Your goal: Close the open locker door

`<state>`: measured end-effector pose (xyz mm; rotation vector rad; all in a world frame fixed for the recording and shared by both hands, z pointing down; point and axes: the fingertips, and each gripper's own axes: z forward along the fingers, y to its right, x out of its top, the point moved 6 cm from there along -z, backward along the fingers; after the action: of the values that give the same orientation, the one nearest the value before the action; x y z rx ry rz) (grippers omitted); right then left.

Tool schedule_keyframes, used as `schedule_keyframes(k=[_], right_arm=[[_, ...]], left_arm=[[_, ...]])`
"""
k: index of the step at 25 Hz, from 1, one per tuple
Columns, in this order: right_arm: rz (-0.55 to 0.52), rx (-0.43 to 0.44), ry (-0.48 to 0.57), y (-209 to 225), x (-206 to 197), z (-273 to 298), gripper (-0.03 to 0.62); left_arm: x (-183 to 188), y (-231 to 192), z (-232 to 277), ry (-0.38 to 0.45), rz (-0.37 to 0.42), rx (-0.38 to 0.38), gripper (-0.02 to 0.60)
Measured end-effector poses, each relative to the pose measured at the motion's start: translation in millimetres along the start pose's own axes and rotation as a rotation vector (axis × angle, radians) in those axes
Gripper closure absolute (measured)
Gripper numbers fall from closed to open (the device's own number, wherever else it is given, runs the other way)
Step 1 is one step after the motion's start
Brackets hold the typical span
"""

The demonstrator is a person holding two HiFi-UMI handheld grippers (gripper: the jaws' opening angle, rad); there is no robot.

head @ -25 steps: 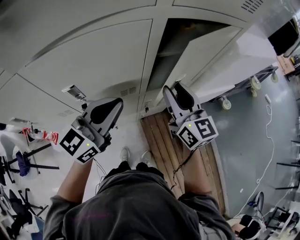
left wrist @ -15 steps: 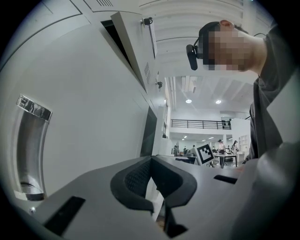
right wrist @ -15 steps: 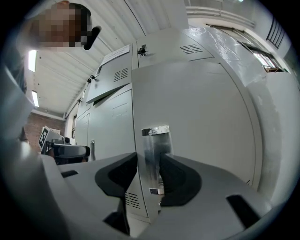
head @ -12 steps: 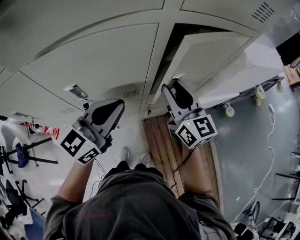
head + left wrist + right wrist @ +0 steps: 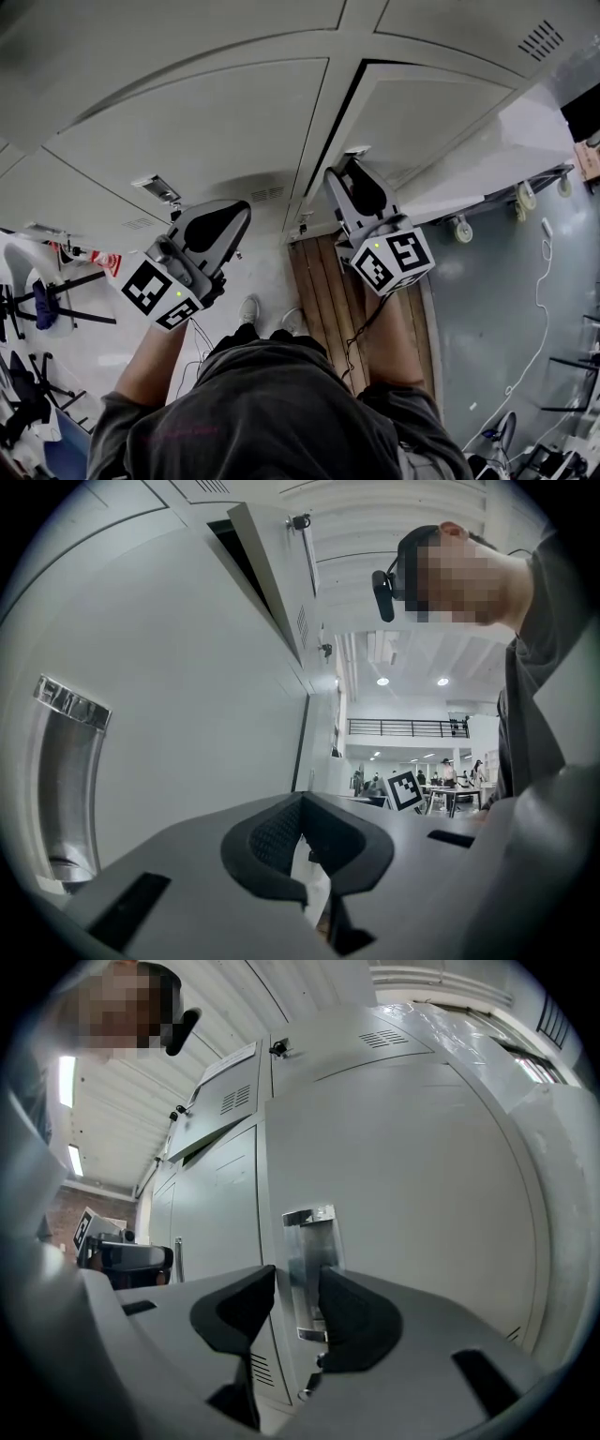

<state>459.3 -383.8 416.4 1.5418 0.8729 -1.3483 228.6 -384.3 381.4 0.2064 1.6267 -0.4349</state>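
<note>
Locker door [image 5: 441,112] nearly shut, right claw [image 5: 297,1281] parted at its handle [image 5: 311,1239], left claw [image 5: 300,804] clenched, empty.

Light grey metal locker door [image 5: 441,117], upright and almost shut, with only a thin dark gap left along its left edge; a shiny recessed metal handle [image 5: 307,1265] sits near that edge
</note>
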Motion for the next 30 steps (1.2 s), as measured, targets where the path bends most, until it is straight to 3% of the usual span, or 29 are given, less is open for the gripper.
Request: schedule_keyframes(k=[19, 30], right_arm=[[0.008, -0.006, -0.006, 10, -2, 18, 0.453], [0.000, 0.007, 0.027, -9, 15, -3, 0.454]], left_arm=[[3, -9, 5, -0.007, 0.006, -0.004, 0.574], [18, 10, -4, 0.012, 0.036, -0.007, 0.574]])
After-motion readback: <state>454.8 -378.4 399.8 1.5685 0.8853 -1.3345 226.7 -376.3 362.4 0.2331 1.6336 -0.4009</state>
